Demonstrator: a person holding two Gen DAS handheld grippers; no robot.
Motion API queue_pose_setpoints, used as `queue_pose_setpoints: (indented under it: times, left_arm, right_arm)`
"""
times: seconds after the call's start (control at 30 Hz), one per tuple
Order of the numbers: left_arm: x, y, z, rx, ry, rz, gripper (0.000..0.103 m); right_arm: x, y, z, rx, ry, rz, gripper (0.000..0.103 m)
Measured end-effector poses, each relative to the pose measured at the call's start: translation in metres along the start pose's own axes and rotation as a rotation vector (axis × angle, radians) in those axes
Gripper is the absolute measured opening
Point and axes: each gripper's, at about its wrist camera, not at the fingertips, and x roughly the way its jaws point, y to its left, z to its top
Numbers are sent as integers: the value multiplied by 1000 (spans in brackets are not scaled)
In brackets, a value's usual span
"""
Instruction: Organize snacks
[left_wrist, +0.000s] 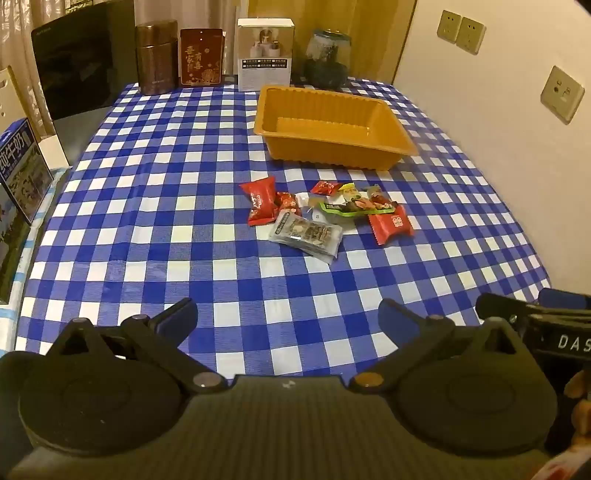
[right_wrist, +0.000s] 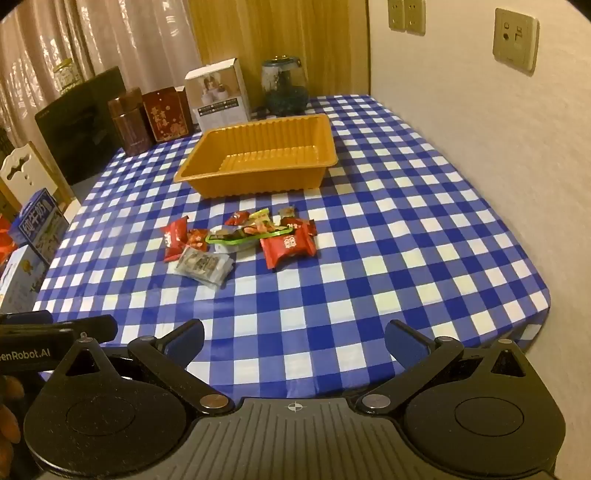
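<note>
Both grippers hang over the near edge of the table, tilted down at it. Left gripper has its jaws spread as wide as they go with nothing between them, and the right gripper is the same, wide open and empty. They sit side by side, each one poking into the corner of the other's camera.

Snack pile lies mid-table on the blue-and-white checked tablecloth, well out ahead of both grippers. It's a loose heap: red candy packets, a green-edged wrapper, and a clear packet with dark stuff inside on the near side. Orange tray sits just behind the pile, not touching it, and it's got nothing in it. Along the back edge stand a brown tin, a red box, a white box and a glass jar.
</note>
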Motion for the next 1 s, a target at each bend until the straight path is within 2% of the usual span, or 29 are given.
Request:
queue_pose_setpoints:
  times: [0.03,0.07,0.27,0.43,1.0]
  left_arm:
    - [-1,4,0,-35,-5,-39,103]
    - [-1,4,0,-35,-8,-42,103]
    - [1,-2,4,-12,-22,-20,103]
    - [-5,-7,6,-30,-24,-22,103]
    - [-6,5,0,-20,-34,-34,103]
  right_arm:
    - [0,0,0,-3,0,0,103]
    - [0,0,0,-6,0,1,103]
    - [1,2,0,-16,-3,-7,103]
    - [3,4,-1,-15,-2,-8,103]
    - [3,1,-1,-13,-1,-11,103]
